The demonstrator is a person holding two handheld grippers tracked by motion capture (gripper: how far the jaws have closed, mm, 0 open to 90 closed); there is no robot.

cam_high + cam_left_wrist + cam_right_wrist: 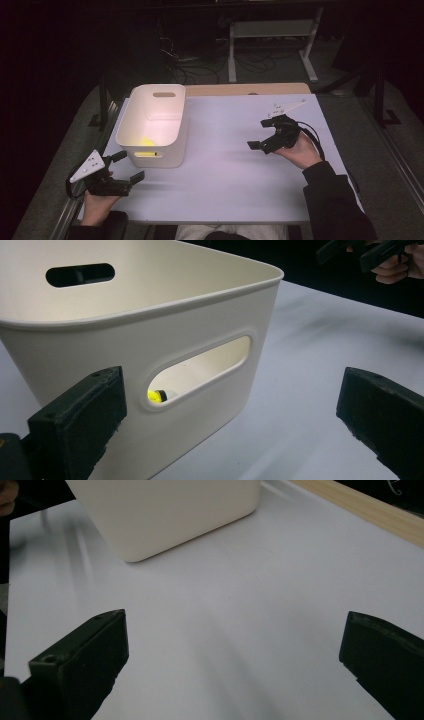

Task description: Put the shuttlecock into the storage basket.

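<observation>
A white plastic bin (153, 125) with handle slots stands on the left half of the white table (230, 165). A yellow object (145, 142) lies inside it, glimpsed through the near slot (156, 396) in the left gripper view. My left gripper (125, 167) is open at the table's front left corner, just in front of the bin (150, 325), nothing between its jaws. My right gripper (260, 134) is open above the table's right half, pointing left toward the bin (165, 515), jaws wide apart over bare table.
A wooden strip (245, 89) runs along the table's far edge. Beyond it are a metal stand (272, 35) and cables on a dark floor. The other hand and its gripper (370, 255) appear far off in the left gripper view.
</observation>
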